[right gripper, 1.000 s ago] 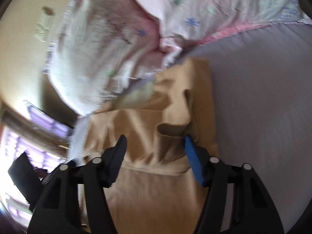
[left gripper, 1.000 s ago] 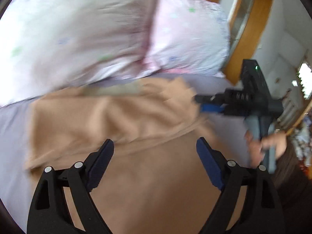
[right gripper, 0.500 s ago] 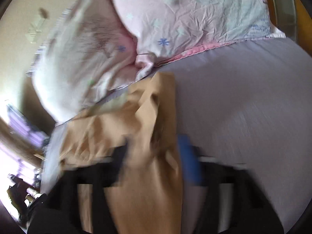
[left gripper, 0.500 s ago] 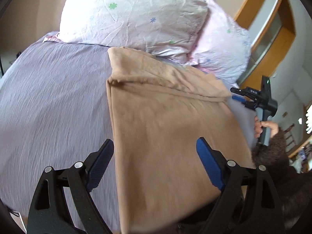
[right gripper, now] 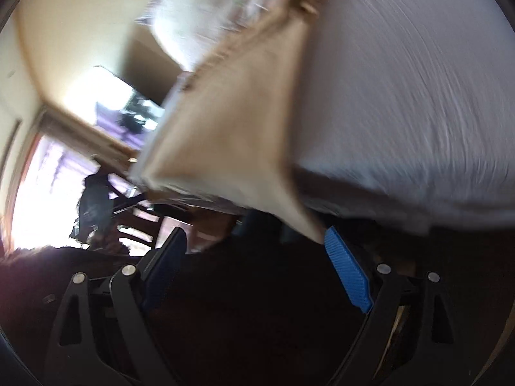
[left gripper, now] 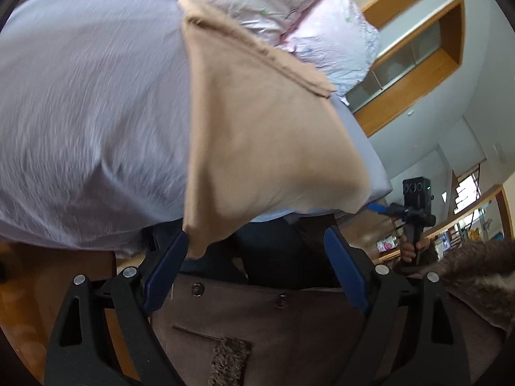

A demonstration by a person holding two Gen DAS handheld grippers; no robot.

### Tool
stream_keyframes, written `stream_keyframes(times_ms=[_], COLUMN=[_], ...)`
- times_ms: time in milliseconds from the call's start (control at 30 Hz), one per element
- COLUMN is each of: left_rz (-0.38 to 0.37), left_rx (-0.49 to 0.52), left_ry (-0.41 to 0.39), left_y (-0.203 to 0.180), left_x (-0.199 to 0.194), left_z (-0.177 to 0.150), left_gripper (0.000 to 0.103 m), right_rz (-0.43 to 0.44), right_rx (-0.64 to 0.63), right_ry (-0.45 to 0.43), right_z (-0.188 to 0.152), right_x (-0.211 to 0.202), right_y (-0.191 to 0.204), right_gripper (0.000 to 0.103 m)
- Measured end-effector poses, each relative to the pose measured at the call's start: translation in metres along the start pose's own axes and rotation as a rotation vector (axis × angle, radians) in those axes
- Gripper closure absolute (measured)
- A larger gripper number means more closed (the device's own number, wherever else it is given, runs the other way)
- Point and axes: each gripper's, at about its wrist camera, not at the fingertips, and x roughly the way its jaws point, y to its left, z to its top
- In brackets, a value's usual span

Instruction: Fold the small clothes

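Observation:
A tan garment (left gripper: 267,128) lies spread flat on the lilac bed sheet (left gripper: 90,103), its near corners hanging over the bed's front edge. My left gripper (left gripper: 254,257) is open and empty, pulled back off the bed; one hanging corner touches its left finger (left gripper: 167,263). My right gripper (right gripper: 254,257) is open and empty too, with the garment (right gripper: 231,122) ahead and the other corner reaching its right finger (right gripper: 344,270). The right gripper also shows in the left wrist view (left gripper: 415,206), beside the bed's corner.
Two pale floral pillows (left gripper: 289,9) lie at the head of the bed, touching the garment's far edge. The person's brown coat (left gripper: 273,331) fills the foreground below the grippers. A wooden door frame (left gripper: 418,74) stands at the right.
Both grippers have drawn back from over the garment to beyond the bed's front edge. The garment now lies flatter and stretched towards me, its near corners over the edge.

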Motion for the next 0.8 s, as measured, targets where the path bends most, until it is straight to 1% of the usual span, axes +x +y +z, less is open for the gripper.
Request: stream_keyframes(times_ms=[67,133,167,200,233,267,300,333,367,400,500,533,567,600,667,700,733,767,800], left_rz=[0.023,0.028,0.011,-0.008,-0.039,-0.067,-0.093,-0.148,-0.163,-0.172,-0.186,-0.179,-0.165,-0.147,-0.095,-0.072,-0.055,-0.045,-0.031], left_rx=[-0.023,-0.049,-0.057,-0.063,-0.081,-0.096,-0.106,-0.128,-0.138,-0.142,-0.103,-0.076,-0.047,-0.024,0.015,0.015,-0.001,-0.022,-0.051], left_ry=[0.003,0.0,-0.007,-0.015,-0.025,-0.027,-0.027,-0.017,-0.017,-0.019,-0.067,-0.104,-0.135,-0.159,-0.212,-0.233,-0.251,-0.267,-0.286], left_y=[0.008,0.015,0.017,0.019,0.021,0.022,0.022,0.023,0.022,0.021,0.006,-0.002,-0.009,-0.013,-0.017,-0.014,-0.009,-0.002,0.006], left_x=[0.01,0.016,0.018,0.018,0.022,0.024,0.024,0.025,0.023,0.018,-0.003,-0.012,-0.017,-0.019,-0.015,-0.006,0.002,0.008,0.017], left_z=[0.001,0.001,0.002,0.001,0.004,0.006,0.006,0.008,0.007,0.008,0.027,0.043,0.06,0.073,0.117,0.146,0.169,0.191,0.215], left_gripper=[0.016,0.016,0.016,0.019,0.023,0.034,0.058,0.07,0.084,0.088,0.09,0.09,0.09,0.09,0.09,0.09,0.09,0.094,0.097], right_rz=[0.021,0.053,0.069,0.088,0.118,0.139,0.157,0.175,0.198,0.222,0.277,0.301,0.315,0.334,0.316,0.298,0.273,0.254,0.226], right_rx=[0.02,0.03,0.032,0.033,0.028,0.018,0.001,-0.028,-0.056,-0.085,-0.172,-0.201,-0.216,-0.228,-0.222,-0.202,-0.159,-0.127,-0.064], right_ry=[0.011,0.021,0.026,0.03,0.035,0.041,0.048,0.055,0.054,0.043,-0.062,-0.122,-0.164,-0.211,-0.278,-0.302,-0.329,-0.343,-0.363], right_z=[0.002,0.007,0.007,0.01,0.011,0.01,0.009,0.006,0.005,0.006,0.028,0.045,0.058,0.079,0.122,0.147,0.179,0.2,0.234], right_x=[0.014,0.028,0.032,0.036,0.041,0.043,0.043,0.039,0.031,0.023,-0.009,-0.023,-0.03,-0.037,-0.041,-0.04,-0.031,-0.026,-0.014], right_y=[-0.009,-0.017,-0.019,-0.021,-0.021,-0.021,-0.017,-0.012,-0.006,0.003,0.029,0.038,0.043,0.048,0.053,0.051,0.05,0.041,0.029], right_gripper=[0.015,0.016,0.018,0.023,0.042,0.073,0.095,0.096,0.096,0.096,0.096,0.096,0.096,0.096,0.096,0.096,0.096,0.096,0.096])
